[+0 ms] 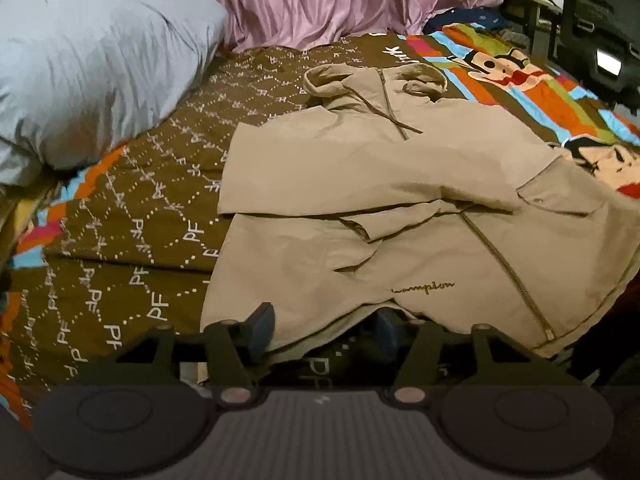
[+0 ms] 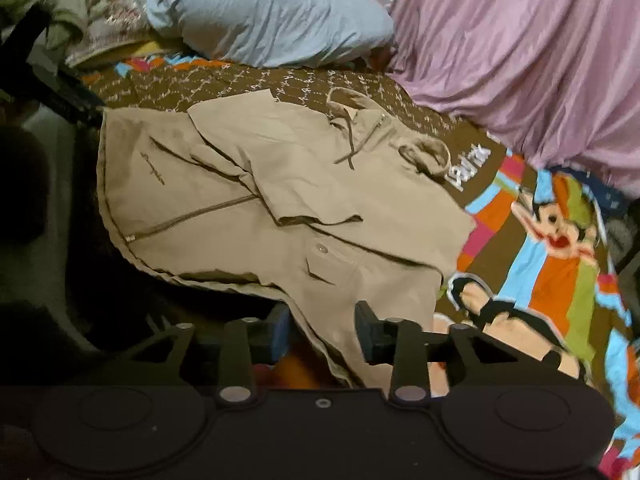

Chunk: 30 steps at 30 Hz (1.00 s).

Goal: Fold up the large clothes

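1. Nearest first: left gripper point(image 1: 320, 330), jaws standing apart, nothing pinched. The hem of the tan jacket point(image 1: 400, 200) hangs right between the blue pads, but they are not pressing on it.
2. Over to the right gripper point(image 2: 322, 334), and it's the same story: jaws parted, the jacket's bottom corner draped through the gap, cloth loose and no grip on it.
3. Now the jacket itself. It lies front up on the patterned bedspread point(image 1: 140, 240), zipper point(image 1: 504, 264) done up, hood point(image 1: 340, 76) at the far end. Both sleeves are already crossed over the chest, so I'd judge the side folds made and the lengthwise fold up next.
4. Handling, as I read it: thin woven shell, light and floppy, probably a bit slick. It will sag between two grips and the folded sleeves could slide out if it's lifted quickly.
5. Best hold looks to be the two hem corners, one per gripper, pinching all layers together. Then carry the hem up toward the hood, keeping it low and level.
6. Watch the drawstring point(image 1: 384, 116) trailing across the chest; it could end up bunched inside the fold.
7. Further back, a grey pillow point(image 1: 100, 72) sits on the bed, well apart from the jacket.
8. Furthest away, a pink draped cloth point(image 1: 340, 0) closes off the head of the bed.
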{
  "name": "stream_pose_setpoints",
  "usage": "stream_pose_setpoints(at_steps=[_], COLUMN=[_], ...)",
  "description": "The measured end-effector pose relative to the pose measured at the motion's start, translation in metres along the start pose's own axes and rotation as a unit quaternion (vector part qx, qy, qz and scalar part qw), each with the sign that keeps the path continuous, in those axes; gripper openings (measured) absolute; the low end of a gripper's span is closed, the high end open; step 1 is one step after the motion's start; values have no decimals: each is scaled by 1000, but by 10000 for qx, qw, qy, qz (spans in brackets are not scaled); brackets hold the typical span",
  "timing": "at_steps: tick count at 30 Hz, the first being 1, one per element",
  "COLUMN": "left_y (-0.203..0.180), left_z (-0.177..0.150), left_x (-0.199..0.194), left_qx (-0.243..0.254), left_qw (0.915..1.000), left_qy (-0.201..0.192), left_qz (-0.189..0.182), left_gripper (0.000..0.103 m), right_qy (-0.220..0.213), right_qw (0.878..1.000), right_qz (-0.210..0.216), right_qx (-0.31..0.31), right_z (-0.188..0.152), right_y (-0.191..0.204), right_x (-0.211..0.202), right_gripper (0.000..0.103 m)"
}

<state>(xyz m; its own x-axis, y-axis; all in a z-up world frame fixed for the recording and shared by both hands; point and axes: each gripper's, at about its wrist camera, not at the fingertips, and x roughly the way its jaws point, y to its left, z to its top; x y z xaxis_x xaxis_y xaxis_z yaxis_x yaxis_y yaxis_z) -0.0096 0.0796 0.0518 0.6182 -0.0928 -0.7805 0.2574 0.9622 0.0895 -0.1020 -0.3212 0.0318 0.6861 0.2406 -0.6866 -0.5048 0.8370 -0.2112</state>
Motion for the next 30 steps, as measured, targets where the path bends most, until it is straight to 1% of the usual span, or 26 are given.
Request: stream_pose_setpoints(at_steps=[1, 3, 4, 5, 6, 8, 10, 12, 14, 16, 18, 20, 21, 23, 24, 26, 28, 30], left_y=[4, 11, 12, 14, 15, 14, 13, 18, 25, 37, 53, 66, 70, 72, 71, 67, 61, 55], left_z=[5, 17, 24, 33, 42, 59, 66, 65, 61, 60, 65, 75, 83, 101, 113, 139, 168, 199], left_x=[2, 8, 11, 16, 20, 27, 24, 15, 5, -6, -15, -16, -14, 0, 12, 39, 72, 107], left_qx=[-82, -221, -278, -316, -312, -150, 169, 519, 648, 540, 235, -97, -233, -418, -483, -454, -396, -319], left_qw=[10000, 9998, 9996, 9995, 9995, 9998, 9994, 9976, 9965, 9973, 9986, 9991, 9989, 9976, 9968, 9960, 9956, 9958], left_qy=[23, 9, -14, -45, -55, 87, 187, 267, 332, 277, 144, -89, -230, -512, -629, -764, -803, -773], left_qz=[-19, -8, 12, 21, 12, -107, -253, -384, -410, -406, -459, -409, -344, -212, -89, 79, 281, 368], left_gripper=[68, 80, 84, 89, 93, 93, 93, 93, 93, 93, 97, 101, 102, 103, 103, 103, 103, 103], right_qy=[-4, -48, -77, -113, -143, -99, 223, 514, 671, 683, 564, 285, 158, -146, -257, -410, -525, -573], right_qw=[9999, 9997, 9995, 9992, 9990, 9990, 9986, 9971, 9959, 9963, 9978, 9991, 9991, 9985, 9978, 9956, 9927, 9901], right_qz=[21, 73, 75, 76, 78, 177, 417, 555, 576, 474, 342, 170, 114, -46, -168, -397, -548, -699], right_qx=[110, 248, 306, 374, 413, 410, 254, 18, -210, -195, -14, 263, 368, 532, 584, 745, 933, 1075], right_z=[-1, 1, 3, 6, 11, 20, 31, 35, 36, 38, 42, 49, 52, 63, 70, 87, 104, 124], right_y=[-6, -20, -27, -35, -44, -58, -71, -77, -80, -89, -101, -114, -120, -132, -138, -152, -163, -172], right_x=[-2, -2, -1, 1, 5, 14, 21, 16, 6, -8, -16, -16, -13, 3, 17, 49, 81, 123], right_gripper=[55, 72, 77, 86, 92, 97, 96, 97, 97, 97, 100, 102, 102, 102, 102, 102, 102, 101])
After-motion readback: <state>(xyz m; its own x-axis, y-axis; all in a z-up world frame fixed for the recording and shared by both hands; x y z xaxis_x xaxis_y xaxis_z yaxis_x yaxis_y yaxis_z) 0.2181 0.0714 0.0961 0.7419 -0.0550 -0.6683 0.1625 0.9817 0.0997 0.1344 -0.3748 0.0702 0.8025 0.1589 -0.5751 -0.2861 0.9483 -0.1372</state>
